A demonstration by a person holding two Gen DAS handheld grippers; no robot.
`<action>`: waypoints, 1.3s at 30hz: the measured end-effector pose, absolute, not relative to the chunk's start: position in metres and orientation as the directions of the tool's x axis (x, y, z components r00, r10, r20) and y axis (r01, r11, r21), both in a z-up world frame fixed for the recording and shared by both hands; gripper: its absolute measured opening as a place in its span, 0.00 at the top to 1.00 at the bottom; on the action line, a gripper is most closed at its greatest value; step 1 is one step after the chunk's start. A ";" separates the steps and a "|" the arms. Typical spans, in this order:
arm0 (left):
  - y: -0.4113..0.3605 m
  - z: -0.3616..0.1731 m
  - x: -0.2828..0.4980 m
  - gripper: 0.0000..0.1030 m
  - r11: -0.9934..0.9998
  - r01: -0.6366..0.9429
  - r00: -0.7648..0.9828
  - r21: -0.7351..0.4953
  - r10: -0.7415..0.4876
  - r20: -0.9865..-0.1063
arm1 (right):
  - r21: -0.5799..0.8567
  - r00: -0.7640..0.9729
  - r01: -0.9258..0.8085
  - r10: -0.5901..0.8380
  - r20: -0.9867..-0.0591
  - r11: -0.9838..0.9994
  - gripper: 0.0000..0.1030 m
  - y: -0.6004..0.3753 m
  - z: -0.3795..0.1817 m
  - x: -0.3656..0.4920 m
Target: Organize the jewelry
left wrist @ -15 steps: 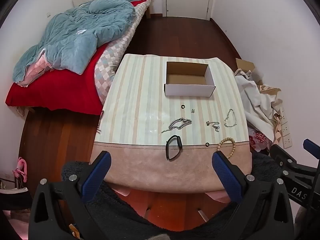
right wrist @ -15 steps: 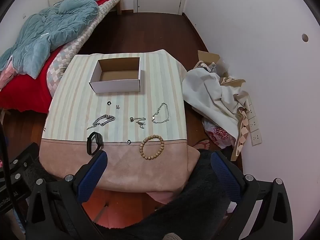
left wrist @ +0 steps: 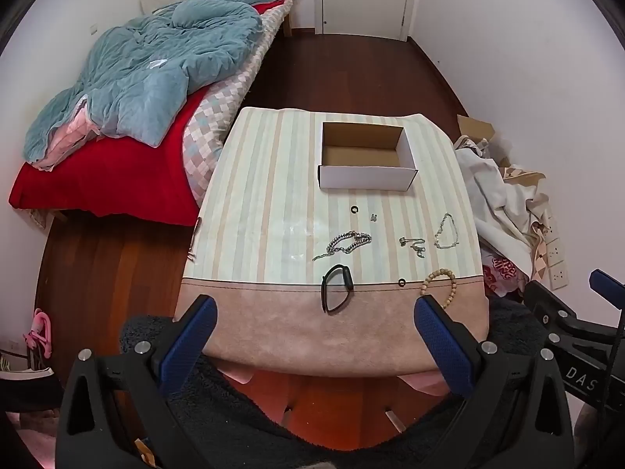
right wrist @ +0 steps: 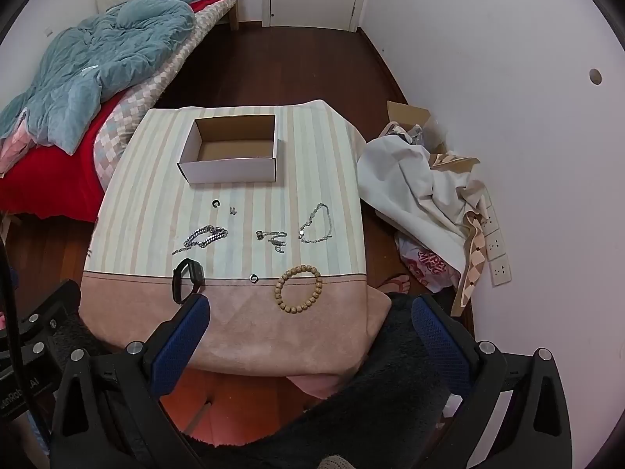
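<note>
An open cardboard box stands at the far side of a cloth-covered table. In front of it lie a thick silver chain, a thin silver chain, a small tangled chain, a wooden bead bracelet, a black band and small rings. My left gripper and right gripper are both open and empty, held back above the table's near edge.
A bed with a red sheet and a teal quilt stands left of the table. A heap of cloth and cardboard lies on the floor at the right by the wall. A dark fleece is under the grippers.
Both views have shifted only slightly. Nothing on the table has moved.
</note>
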State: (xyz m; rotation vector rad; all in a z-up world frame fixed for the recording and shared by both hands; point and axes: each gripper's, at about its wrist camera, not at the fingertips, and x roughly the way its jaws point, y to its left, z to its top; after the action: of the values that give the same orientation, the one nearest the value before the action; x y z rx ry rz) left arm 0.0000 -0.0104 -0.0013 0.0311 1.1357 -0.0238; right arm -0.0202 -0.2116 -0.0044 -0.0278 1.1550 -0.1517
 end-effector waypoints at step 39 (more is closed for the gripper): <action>0.000 0.021 -0.009 0.00 0.998 0.060 0.455 -0.018 -0.043 -0.889 | -0.122 0.435 0.123 -0.164 -0.885 0.985 0.00 -0.207 0.020 -0.033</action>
State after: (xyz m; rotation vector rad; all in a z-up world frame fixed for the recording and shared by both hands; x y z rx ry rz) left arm -0.0087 0.0004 0.0215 0.0171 1.0961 -0.0641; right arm -0.0330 -0.2069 0.0197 -0.0414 1.1060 -0.1791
